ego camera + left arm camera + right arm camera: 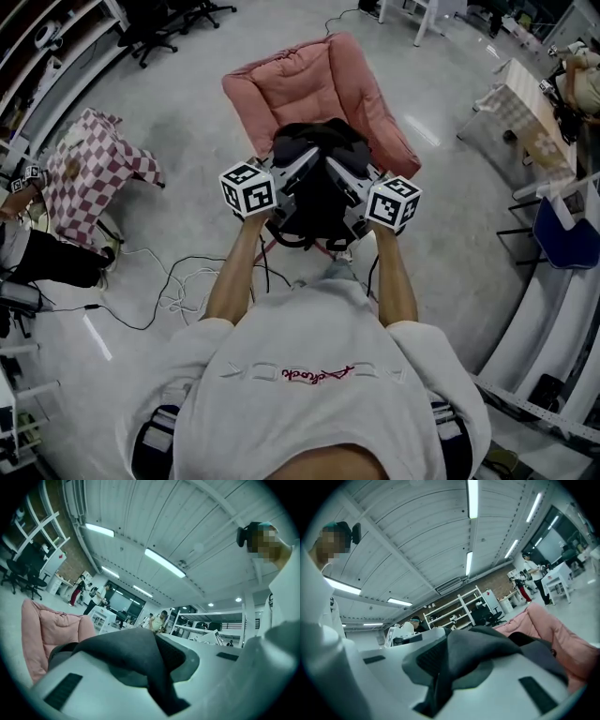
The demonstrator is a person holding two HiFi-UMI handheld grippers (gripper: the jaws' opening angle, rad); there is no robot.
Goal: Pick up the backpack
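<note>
A black backpack hangs in the air in front of me, over the near edge of a pink cushioned chair. My left gripper is shut on dark fabric at the backpack's left side. My right gripper is shut on its right side. In the left gripper view the dark fabric is pinched between the jaws. The same dark fabric is clamped in the right gripper view, with the pink chair behind it.
A checkered chair stands at the left. Cables lie on the floor below my left arm. At the right are a table and a blue chair. Several people stand far off in the room.
</note>
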